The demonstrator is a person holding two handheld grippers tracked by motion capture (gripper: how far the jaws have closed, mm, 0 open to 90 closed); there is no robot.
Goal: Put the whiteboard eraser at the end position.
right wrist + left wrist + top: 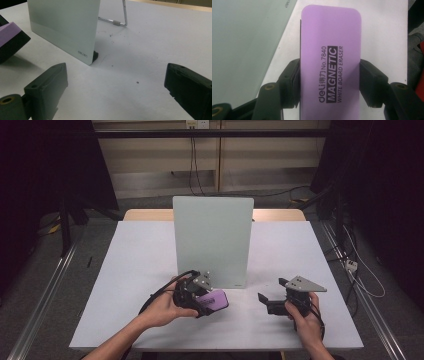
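On the white table (130,270), at 6 o'clock of the upright whiteboard (212,240), the left gripper (329,82) clamps the purple eraser (330,50) across its width, long axis towards 12 in its view, while the right gripper (116,85) stands wide open, empty.

- Counter (135,270): white top, wooden strip along its far edge (145,214).
- Metal stand (120,21): thin wire leg resting on the counter surface.
- Cables (192,165): hanging down the wall beyond the counter's far edge.
- Floor rail (47,290): running alongside the counter's left side.
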